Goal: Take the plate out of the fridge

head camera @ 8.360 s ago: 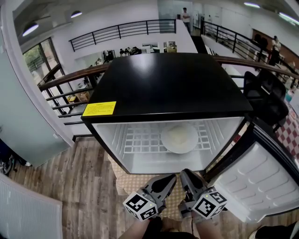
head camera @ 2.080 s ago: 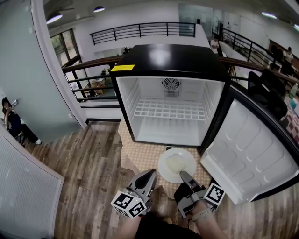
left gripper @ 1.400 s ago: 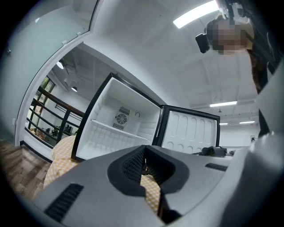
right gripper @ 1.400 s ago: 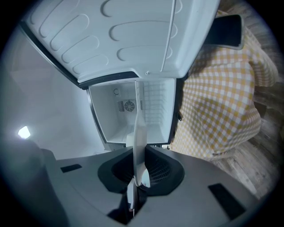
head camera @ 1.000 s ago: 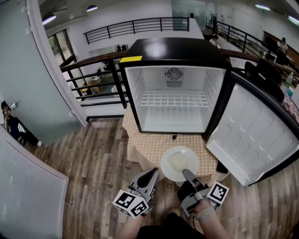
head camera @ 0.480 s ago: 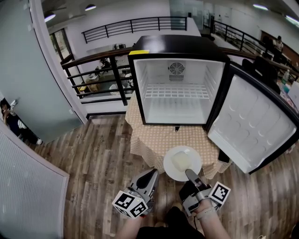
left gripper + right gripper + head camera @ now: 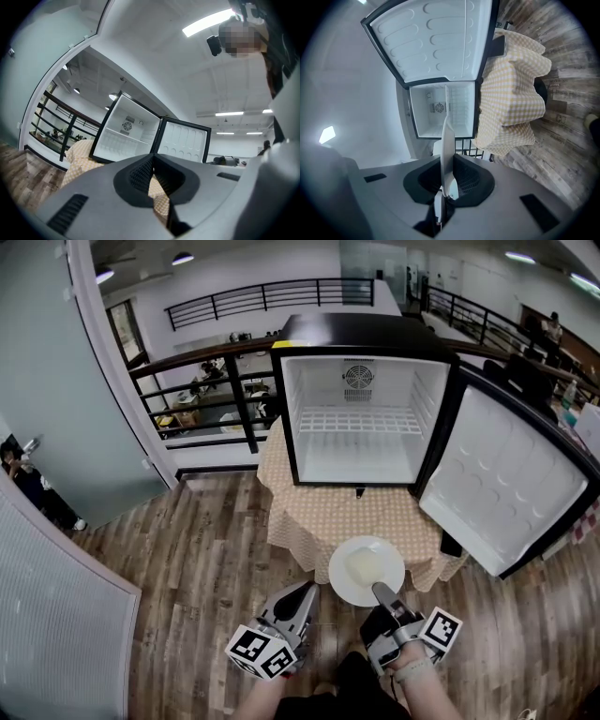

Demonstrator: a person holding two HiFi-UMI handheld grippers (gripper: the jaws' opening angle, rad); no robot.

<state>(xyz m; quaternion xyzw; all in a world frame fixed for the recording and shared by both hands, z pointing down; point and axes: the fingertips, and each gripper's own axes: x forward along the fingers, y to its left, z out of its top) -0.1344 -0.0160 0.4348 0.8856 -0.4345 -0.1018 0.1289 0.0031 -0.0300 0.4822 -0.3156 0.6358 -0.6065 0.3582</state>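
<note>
The white plate [image 7: 367,570] is out of the fridge, held level above the near edge of the checked table. My right gripper [image 7: 378,590] is shut on the plate's near rim. In the right gripper view the plate [image 7: 446,136] shows edge-on as a thin white blade between the two pads. My left gripper [image 7: 304,591] hangs to the left of the plate, shut with nothing in it; its jaws [image 7: 152,158] meet in the left gripper view. The black mini fridge [image 7: 361,404] stands open behind, its wire shelf [image 7: 360,421] bare.
The fridge door [image 7: 506,488] swings wide to the right. A checked tablecloth [image 7: 319,517] drapes the small table under the fridge. A black railing [image 7: 202,390] runs behind on the left, a grey partition [image 7: 56,596] stands at the near left, and wood flooring [image 7: 206,568] lies around.
The plate lay on the fridge shelf at first; it is now held outside. Over the last second the plate and both grippers have drawn slightly further back from the fridge.
</note>
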